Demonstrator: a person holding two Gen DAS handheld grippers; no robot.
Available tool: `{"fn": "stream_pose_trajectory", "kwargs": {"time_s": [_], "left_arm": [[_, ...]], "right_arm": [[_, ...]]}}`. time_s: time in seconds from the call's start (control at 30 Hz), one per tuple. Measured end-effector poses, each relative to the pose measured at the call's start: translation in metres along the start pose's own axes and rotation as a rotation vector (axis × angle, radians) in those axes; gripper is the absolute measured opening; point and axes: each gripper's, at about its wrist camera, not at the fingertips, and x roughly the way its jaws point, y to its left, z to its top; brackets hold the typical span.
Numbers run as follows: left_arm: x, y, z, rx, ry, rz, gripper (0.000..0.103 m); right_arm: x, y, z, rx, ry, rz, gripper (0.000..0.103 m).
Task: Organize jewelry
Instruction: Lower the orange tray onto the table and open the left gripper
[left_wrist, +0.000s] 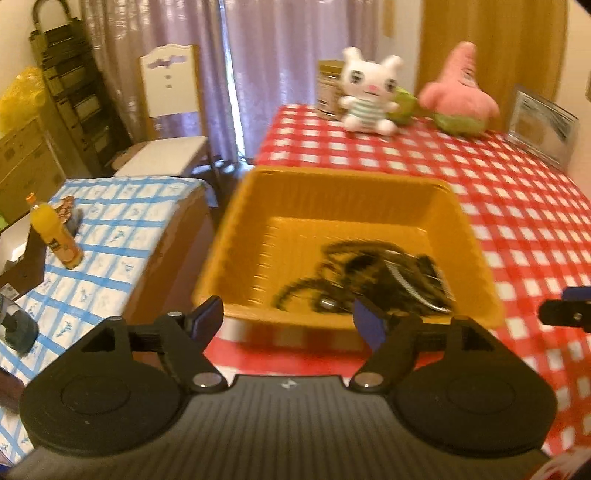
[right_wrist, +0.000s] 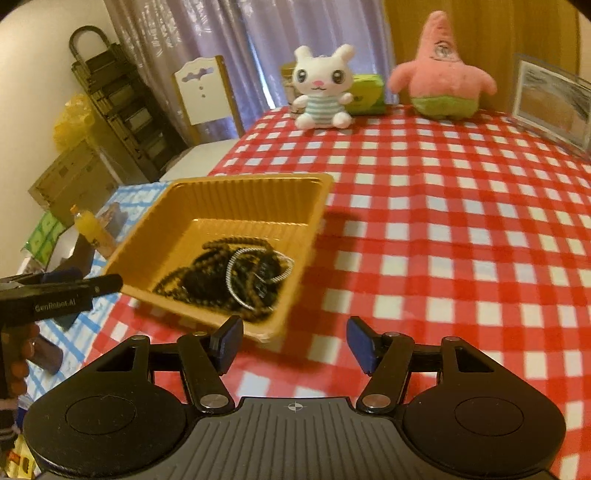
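L gripper (left_wrist: 288, 321): jaws spread wide, nothing betw. them, blue pads clear of everything. They sit just in front of the near wall of the shallow square orange plastic tray (left_wrist: 258, 206), apart from it as far as the blurred left wrist view shows. R gripper (right_wrist: 293, 341): jaws also released, gap empty, pads over the red-and-white checked cloth of the counter (right_wrist: 443, 221), near the tray's front corner, not touching it.

Jewelry is in the tray: a tangled heap of dark beaded strands (right_wrist: 207, 280) w/ a thin silver wire hoop (right_wrist: 258, 277) lying on top, all piled toward the tray's near side. Can't tell how many separate pieces. Tray rests on the counter close to its left edge.

In the right wrist view the L gripper's black body shows at far left, held by a hand (right_wrist: 18, 354) w/ a beaded bracelet at the wrist.

Far end of counter: white plush rabbit in a striped shirt (right_wrist: 321, 88), green box (right_wrist: 365, 94) just beside it, pink star-shaped plush w/ green shorts (right_wrist: 441, 79), a framed picture (right_wrist: 550, 103) at the right edge, and a tin behind the rabbit.

Left of the counter, lower: a surface w/ blue-and-white checked cloth (left_wrist: 110, 236) carrying an orange drink bottle (left_wrist: 55, 236). Beyond it a white chair (left_wrist: 170, 110), dark stacked crates, cardboard boxes, lilac curtains.
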Motion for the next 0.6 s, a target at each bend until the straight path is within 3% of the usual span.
{"fn": "stream_pose_trajectory", "kwargs": {"time_s": [0.13, 0.37, 0.6], "left_arm": [[-0.022, -0.039, -0.011, 0.080, -0.047, 0.000, 0.086], [-0.053, -0.083, -0.023, 0.090, -0.020, -0.098, 0.086], [-0.088, -0.116, -0.046, 0.122, -0.018, -0.111, 0.086]], "right_arm": [[-0.020, -0.012, -0.015, -0.007, -0.007, -0.051, 0.062], [-0.058, -0.031, -0.045, 0.019, -0.002, -0.082, 0.062], [-0.100, -0.044, -0.073, 0.056, -0.010, -0.107, 0.062]]}}
